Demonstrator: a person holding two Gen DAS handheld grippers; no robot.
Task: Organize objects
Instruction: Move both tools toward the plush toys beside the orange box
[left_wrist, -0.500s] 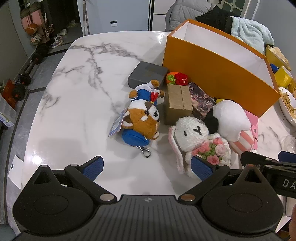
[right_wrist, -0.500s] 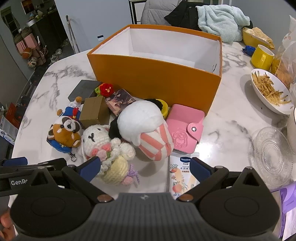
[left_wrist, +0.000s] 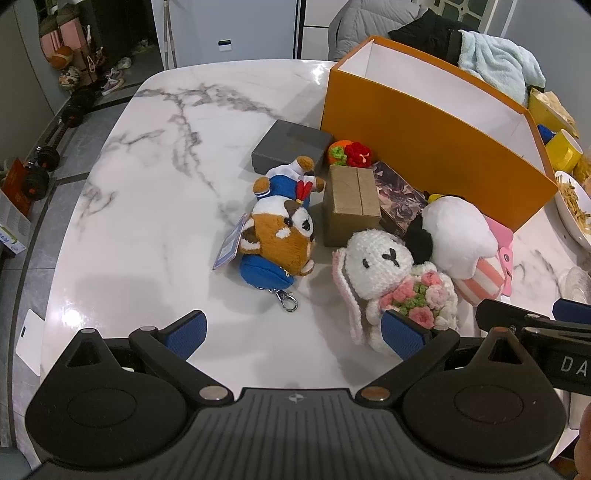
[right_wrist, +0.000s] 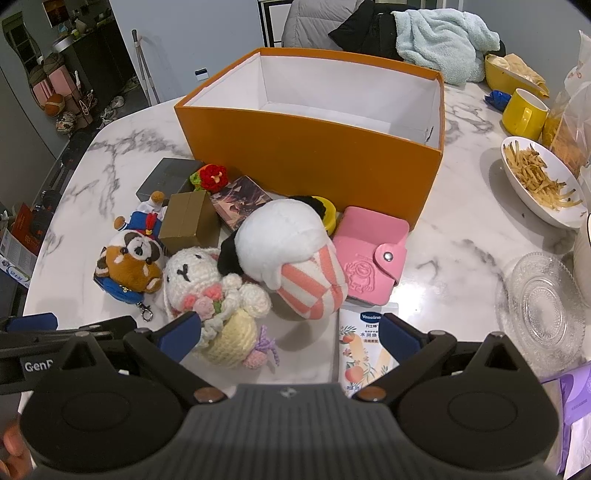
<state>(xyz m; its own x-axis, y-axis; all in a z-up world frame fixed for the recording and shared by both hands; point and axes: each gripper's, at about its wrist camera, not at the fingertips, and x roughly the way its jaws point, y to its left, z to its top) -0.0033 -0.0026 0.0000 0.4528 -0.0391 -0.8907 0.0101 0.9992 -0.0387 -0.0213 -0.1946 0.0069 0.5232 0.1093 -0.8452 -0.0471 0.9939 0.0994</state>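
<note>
Vaseline tube (right_wrist: 364, 343) lies between the right hand-held gripper's (right_wrist: 290, 334) spread fingers.

- You are in a lived-in home, at a marble dining table (right_wrist: 454, 236).
- A bowl of fries (right_wrist: 539, 181), a yellow mug (right_wrist: 522, 110) and a glass plate (right_wrist: 543, 306) sit on it.
- Jackets and a light blue blanket (right_wrist: 439, 40) hang over the chairs behind.
- Dumbbells (left_wrist: 40, 168), shoes (left_wrist: 110, 79) and basketballs (left_wrist: 61, 57) lie on the grey tiled floor.
</note>
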